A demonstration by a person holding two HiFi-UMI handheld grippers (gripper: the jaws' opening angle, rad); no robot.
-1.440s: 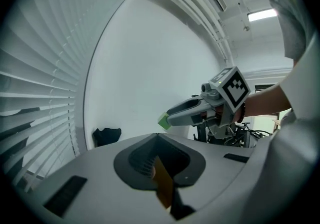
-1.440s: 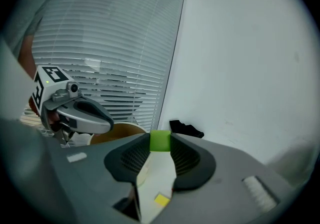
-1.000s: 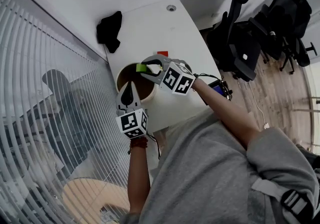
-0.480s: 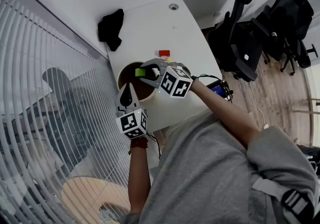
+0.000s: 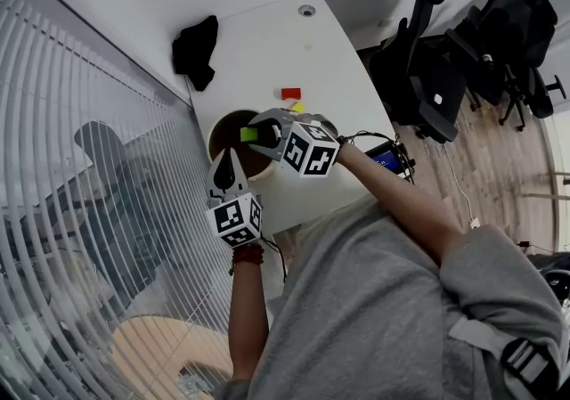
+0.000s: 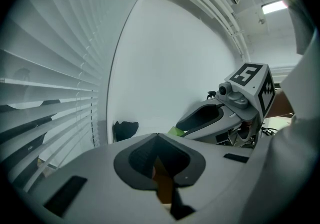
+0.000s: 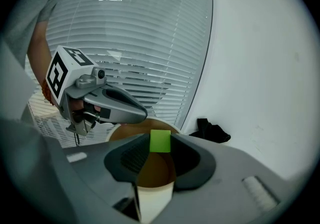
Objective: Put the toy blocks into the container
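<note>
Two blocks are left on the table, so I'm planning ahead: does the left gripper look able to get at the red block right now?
Probably not directly: the right gripper, holding the green block over the container, lies between the left gripper and the red block.

Right gripper (image 5: 260, 133), arm reaching in from the right, pinches a green block (image 5: 248, 134); left gripper (image 5: 228, 159), nearer, jaws together.

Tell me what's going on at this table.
A person works with a gripper in each hand. The right gripper grips a green block over the open brown container on the white table. The left gripper, shut, sits at the container's near edge. A red block and a yellow block lie on the table.
</note>
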